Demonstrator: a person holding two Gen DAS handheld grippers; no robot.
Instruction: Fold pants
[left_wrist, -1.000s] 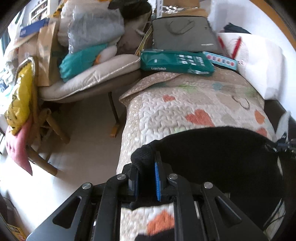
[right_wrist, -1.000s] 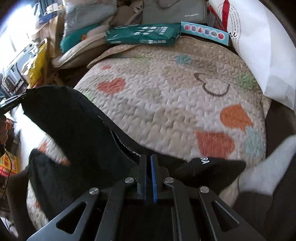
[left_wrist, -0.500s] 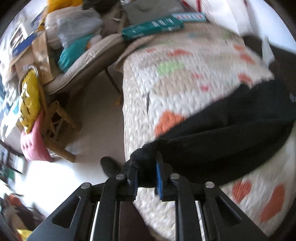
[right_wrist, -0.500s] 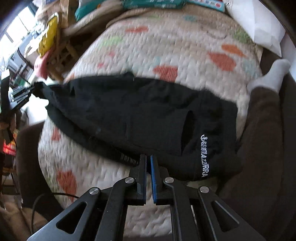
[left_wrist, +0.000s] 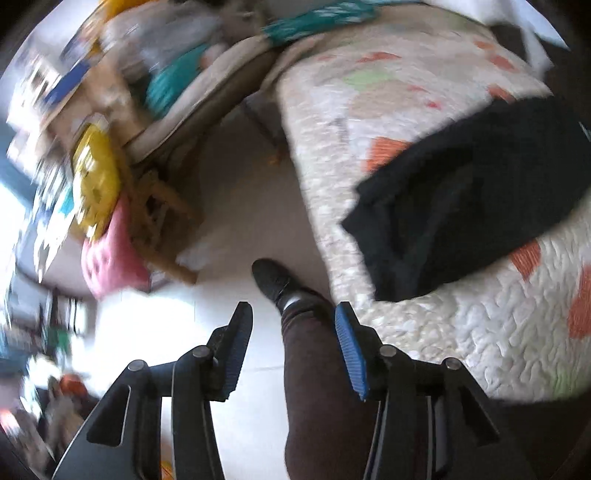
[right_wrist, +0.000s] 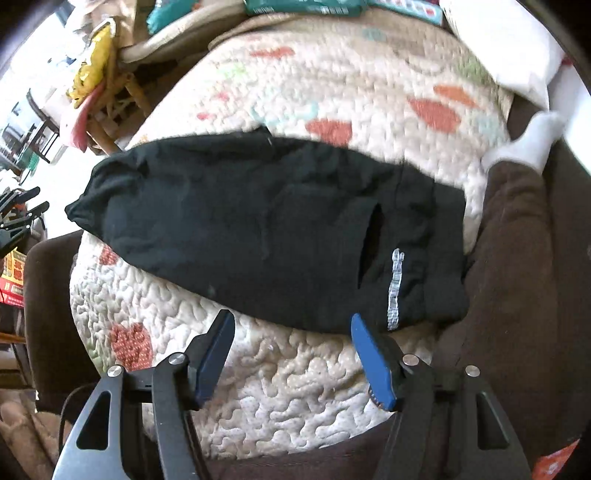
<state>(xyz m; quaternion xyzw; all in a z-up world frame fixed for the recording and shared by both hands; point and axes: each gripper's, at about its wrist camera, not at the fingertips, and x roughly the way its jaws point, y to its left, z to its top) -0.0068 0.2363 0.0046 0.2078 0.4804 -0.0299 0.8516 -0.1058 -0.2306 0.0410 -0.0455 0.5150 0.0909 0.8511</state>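
Black pants (right_wrist: 266, 229) lie folded lengthwise across a quilted cover with coloured hearts (right_wrist: 295, 387), waistband with white lettering at the right. In the left wrist view the pants (left_wrist: 469, 192) lie at the right, leg ends toward the cover's edge. My left gripper (left_wrist: 293, 325) is open and empty, off the cover's left edge, above the floor and a leg in brown trousers. My right gripper (right_wrist: 291, 332) is open and empty, just in front of the near edge of the pants.
A person's leg and dark shoe (left_wrist: 273, 280) stand on the floor beside the cover. A cluttered chair with cushions and bags (left_wrist: 166, 103) stands at the left. Boxes (right_wrist: 306, 5) and a white pillow (right_wrist: 506, 48) lie at the far end. A white-socked foot (right_wrist: 524, 144) rests at the right.
Both grippers have let go of the pants and opened. The pants now lie flat on the cover. The left gripper has drawn back off the cover's edge; the right has pulled back slightly.
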